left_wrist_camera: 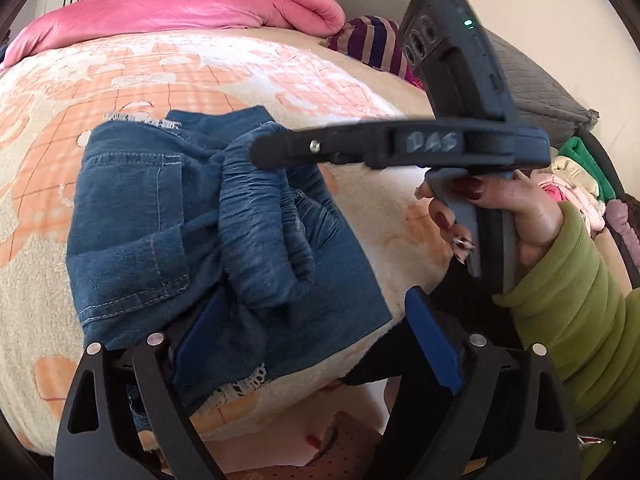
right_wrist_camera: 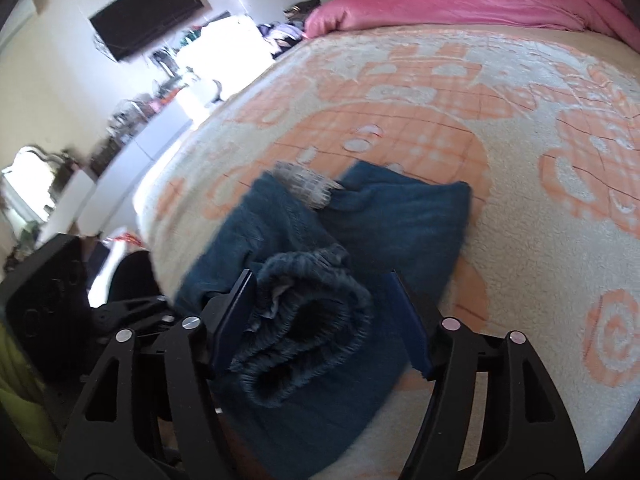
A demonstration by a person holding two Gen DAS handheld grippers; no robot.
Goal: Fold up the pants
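Pants (left_wrist_camera: 168,216) lie bunched on the bed (left_wrist_camera: 48,208) — soft, limp denim, best taken by the thick waistband (right_wrist_camera: 304,320). Left claw (left_wrist_camera: 316,344) gapes open at their near edge; right claw (right_wrist_camera: 324,320) straddles the waistband, open — not yet pinching.

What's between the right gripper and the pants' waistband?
Nothing visible. The right gripper is open, its fingers straddling the bunched elastic waistband of the pants on the blanket.

The right tongs (right_wrist_camera: 320,320) hid part of the pants (right_wrist_camera: 340,272); the shelf clutter (right_wrist_camera: 132,116) was too blurred to tell
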